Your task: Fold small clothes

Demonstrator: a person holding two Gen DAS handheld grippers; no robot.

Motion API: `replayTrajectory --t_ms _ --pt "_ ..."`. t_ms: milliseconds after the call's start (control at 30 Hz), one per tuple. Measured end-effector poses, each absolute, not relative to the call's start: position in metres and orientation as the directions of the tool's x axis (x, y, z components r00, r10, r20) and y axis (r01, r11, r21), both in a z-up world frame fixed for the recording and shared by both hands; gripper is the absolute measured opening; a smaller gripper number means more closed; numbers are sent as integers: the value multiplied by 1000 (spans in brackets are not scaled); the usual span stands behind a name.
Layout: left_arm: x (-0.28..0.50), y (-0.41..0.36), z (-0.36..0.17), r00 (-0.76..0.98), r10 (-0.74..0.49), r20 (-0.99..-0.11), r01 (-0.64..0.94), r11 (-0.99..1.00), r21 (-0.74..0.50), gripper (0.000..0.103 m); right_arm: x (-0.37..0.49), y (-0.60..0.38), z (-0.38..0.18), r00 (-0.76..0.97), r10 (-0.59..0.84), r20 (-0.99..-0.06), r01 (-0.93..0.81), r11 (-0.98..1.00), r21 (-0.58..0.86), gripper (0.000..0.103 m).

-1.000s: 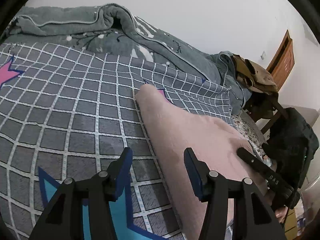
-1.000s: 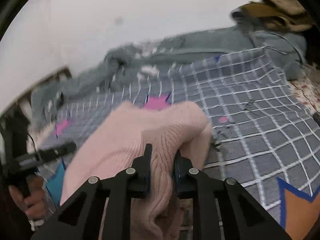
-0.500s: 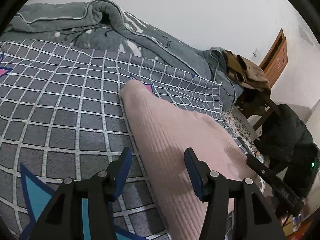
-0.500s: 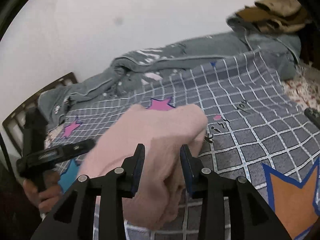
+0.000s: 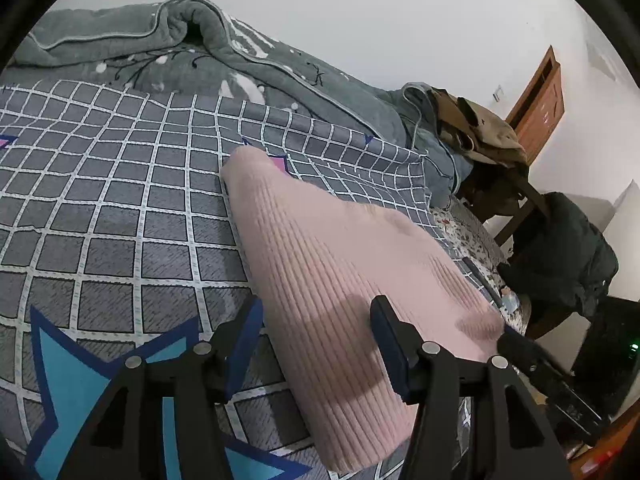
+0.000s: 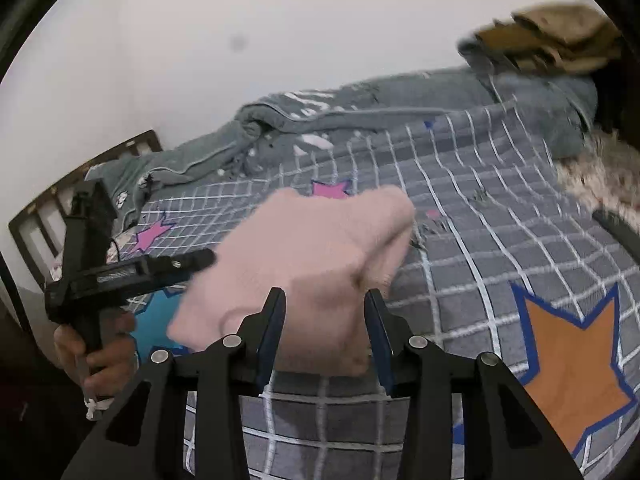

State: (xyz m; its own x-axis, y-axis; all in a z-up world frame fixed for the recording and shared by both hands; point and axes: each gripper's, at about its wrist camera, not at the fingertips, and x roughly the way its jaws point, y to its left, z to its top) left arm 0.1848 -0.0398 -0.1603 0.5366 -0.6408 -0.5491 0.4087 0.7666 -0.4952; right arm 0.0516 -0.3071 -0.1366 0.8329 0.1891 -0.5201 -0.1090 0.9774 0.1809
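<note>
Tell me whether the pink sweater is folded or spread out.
Folded. The sweater lies on the bedsheet as a narrow doubled strip with a rounded fold edge and no sleeves showing.

Left gripper [image 5: 316,344], right gripper [image 6: 325,322] — black frames, silver screws, dark-blue pads on jaws.

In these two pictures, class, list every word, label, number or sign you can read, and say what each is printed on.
None can be read for certain.
Pale lettering on the body of the left tool: too blurred to read.
White marks on the right tool: too small to read.
White print on the grey quilt: shapes only, no clear letters.
Small dark marks on the checked sheet: blurred.
</note>
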Motion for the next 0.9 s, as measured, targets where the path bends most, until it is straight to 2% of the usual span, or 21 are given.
replayTrajectory --t_ms 100,200,300,433,500,600,767,900 --pt "186 -36 -161 537 -640 -550 396 767 -505 55 44 -282 -125 877 143 -458 -128 990 64 41" --pt "186 -32 -160 542 -635 -550 388 770 -506 55 45 -256 -121 886 171 -430 -193 981 -8 42" --pt "184 -31 -158 546 -635 -546 393 770 -503 55 55 -233 -130 887 129 -443 -199 973 -114 42" --pt "181 -34 -156 534 -636 -557 413 771 -485 55 75 -225 -161 845 -8 -535 -136 964 -229 41" --pt "181 -38 -157 525 -634 -568 419 773 -476 55 79 -233 -174 818 -33 -574 -118 968 -223 40" --pt "180 -40 -158 518 -635 -572 424 772 -473 55 72 -244 -177 811 -10 -585 -132 971 -200 41" --pt "185 -42 -158 509 -652 -562 422 758 -497 55 67 -261 -150 835 88 -543 -164 982 -93 41" --pt "195 -43 -162 505 -652 -566 391 757 -523 55 90 -277 -133 844 83 -531 -113 993 -26 42"
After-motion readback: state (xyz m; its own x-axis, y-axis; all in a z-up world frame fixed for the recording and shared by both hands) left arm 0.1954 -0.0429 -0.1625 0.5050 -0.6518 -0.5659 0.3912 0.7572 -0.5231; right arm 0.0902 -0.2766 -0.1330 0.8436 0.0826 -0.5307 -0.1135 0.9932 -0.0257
